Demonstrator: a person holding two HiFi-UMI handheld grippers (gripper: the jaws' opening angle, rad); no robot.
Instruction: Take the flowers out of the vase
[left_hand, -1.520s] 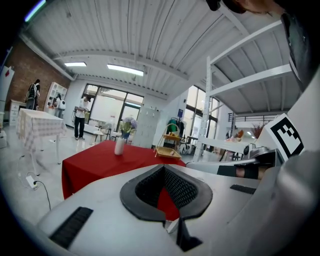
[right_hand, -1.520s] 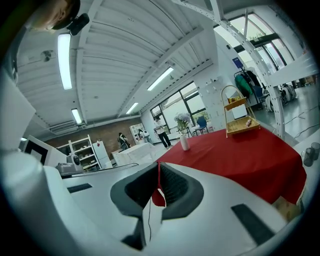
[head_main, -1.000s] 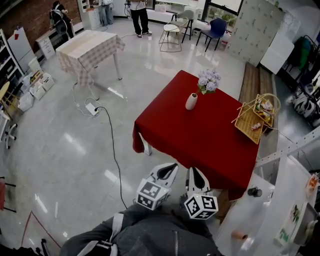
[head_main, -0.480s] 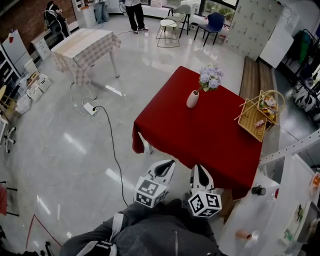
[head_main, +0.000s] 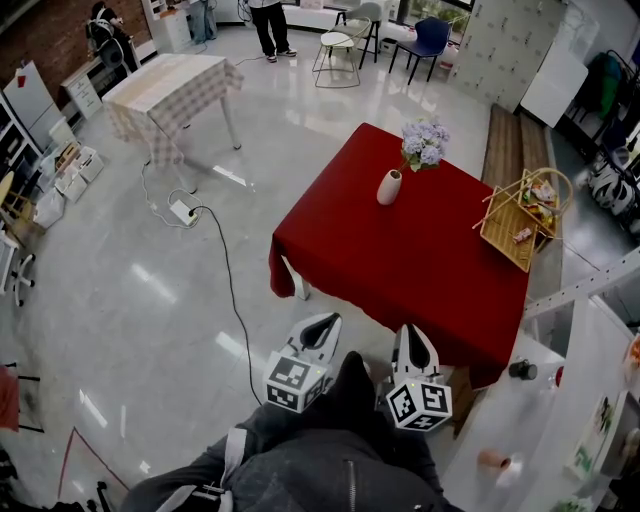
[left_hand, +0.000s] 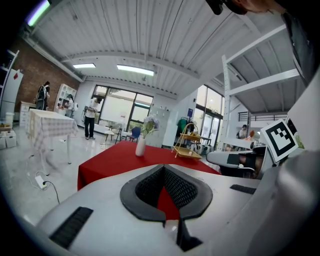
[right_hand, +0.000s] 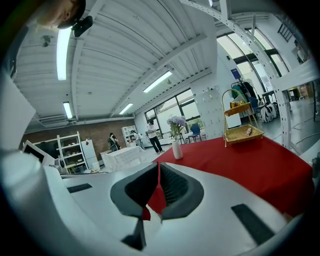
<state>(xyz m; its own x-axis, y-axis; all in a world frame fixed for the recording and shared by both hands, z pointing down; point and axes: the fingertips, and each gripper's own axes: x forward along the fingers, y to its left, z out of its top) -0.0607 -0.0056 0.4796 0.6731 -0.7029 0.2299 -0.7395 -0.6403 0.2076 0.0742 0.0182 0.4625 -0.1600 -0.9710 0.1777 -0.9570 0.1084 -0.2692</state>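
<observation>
holding both grippers low in front of the body, the person stands at the near edge of a red table (head_main: 420, 270) with both tools pointing toward it. the left gripper (head_main: 322, 320) hangs over the glossy floor just short of the table's near edge. its own view shows the two dark pads drawn together at the tips with nothing caught between them; only red cloth shows through the gap behind them. the right gripper (head_main: 412, 332) sits beside it, a little apart, its tip at the table's near edge. its jaws are likewise pressed together and empty.

the white vase (head_main: 389, 186) stands upright on the far part of the table, close to the far left edge in the head view and well apart from both grippers. the flowers (head_main: 424, 142), a pale purple bunch, are still in the vase, their heads leaning out to the right of its neck. both gripper views show the vase ahead, beyond the closed tips.

a wicker basket (head_main: 525, 215) with a tall handle rests at the table's right edge, holding a few small things too small to tell. on the floor to the left, a dark cable (head_main: 232, 300) runs to a power strip (head_main: 183, 210). beyond that stands a second table with a checked cloth (head_main: 170, 90). a person (head_main: 268, 25) stands by some chairs (head_main: 340, 50) at the far end of the room.
</observation>
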